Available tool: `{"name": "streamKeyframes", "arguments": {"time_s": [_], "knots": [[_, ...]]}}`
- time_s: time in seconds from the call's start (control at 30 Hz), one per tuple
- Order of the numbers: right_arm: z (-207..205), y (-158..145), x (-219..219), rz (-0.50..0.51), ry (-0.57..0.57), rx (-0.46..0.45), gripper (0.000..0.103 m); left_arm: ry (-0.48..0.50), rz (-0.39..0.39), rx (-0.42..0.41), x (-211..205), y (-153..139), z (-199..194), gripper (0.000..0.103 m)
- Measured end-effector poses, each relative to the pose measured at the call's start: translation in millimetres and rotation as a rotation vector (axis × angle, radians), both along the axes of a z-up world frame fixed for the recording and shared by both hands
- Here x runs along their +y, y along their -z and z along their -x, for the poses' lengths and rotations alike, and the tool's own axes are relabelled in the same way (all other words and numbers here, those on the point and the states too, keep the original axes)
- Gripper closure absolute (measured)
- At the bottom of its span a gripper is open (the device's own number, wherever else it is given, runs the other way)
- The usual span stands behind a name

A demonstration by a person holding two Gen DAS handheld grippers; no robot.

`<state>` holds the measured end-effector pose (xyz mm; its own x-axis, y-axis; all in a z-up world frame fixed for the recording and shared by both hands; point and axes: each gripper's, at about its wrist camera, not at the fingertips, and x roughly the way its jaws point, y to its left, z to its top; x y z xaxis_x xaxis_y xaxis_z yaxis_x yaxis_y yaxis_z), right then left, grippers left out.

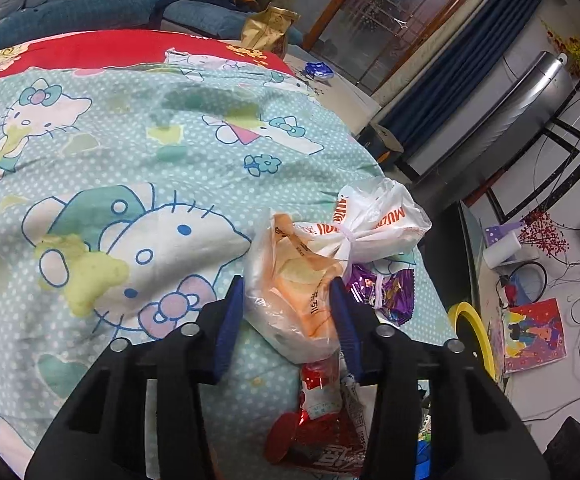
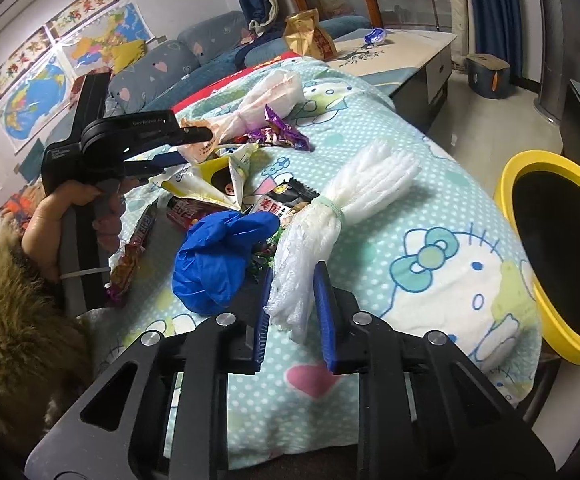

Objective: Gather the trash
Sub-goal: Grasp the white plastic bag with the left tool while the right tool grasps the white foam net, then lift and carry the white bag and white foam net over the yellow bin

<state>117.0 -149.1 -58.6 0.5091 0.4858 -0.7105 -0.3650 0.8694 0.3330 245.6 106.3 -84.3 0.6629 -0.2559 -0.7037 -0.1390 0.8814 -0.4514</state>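
The left gripper [image 1: 287,304] has its blue-padded fingers [image 1: 229,322] closed against both sides of a knotted plastic bag [image 1: 302,280], translucent with orange print, holding it just above the cartoon-cat sheet [image 1: 109,152] that covers the worktop. In the right wrist view the same gripper [image 2: 203,144] is seen from the side, held by the person's left hand [image 2: 55,224], with the bag [image 2: 257,108] pinched at its tip.

Reference landmark: yellow-rimmed bin [image 2: 558,248], standing at the right edge of the sheet.

- The right gripper [image 2: 290,304] is left of the bin. Its fingers [image 2: 324,320] clamp the lower end of a white foam net bundle [image 2: 330,220], which is tied at its middle with a pale band.
- A crumpled blue glove [image 2: 217,256] lies just left of the foam net, farther from the bin.
- A pile of snack wrappers [image 2: 209,184], including a purple wrapper [image 2: 277,132], lies beyond the glove, well apart from the bin.
- A red wrapper [image 1: 322,420] lies below the held bag in the left wrist view, with the bin rim [image 1: 474,328] to its right.
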Motion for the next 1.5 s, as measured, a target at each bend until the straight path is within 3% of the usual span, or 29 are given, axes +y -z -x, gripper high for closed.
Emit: {"name": "streamKeyframes", "arguments": {"time_s": [0.13,0.47,1.1,1.5], "knots": [[0.8,-4.2,-5.3,0.002,0.015,-0.015,0.088,-0.004,-0.011,-0.027,1.4,-4.9,5.9,0.076],[4.7,-20.8,-11.4,0.016,0.018,-0.085,0.089,-0.045,-0.028,-0.158,10.1,-42.8,30.3,0.082],[30.2,-51.9,6.3,0.012,-0.093,-0.203,0.089,-0.03,-0.047,-0.294,-1.6,-92.1,96.5,0.082],[42.1,-66.3,-1.4,-0.006,-0.112,-0.259,0.089,0.014,-0.063,-0.34,-20.7,-109.2,116.0,0.083]]}}
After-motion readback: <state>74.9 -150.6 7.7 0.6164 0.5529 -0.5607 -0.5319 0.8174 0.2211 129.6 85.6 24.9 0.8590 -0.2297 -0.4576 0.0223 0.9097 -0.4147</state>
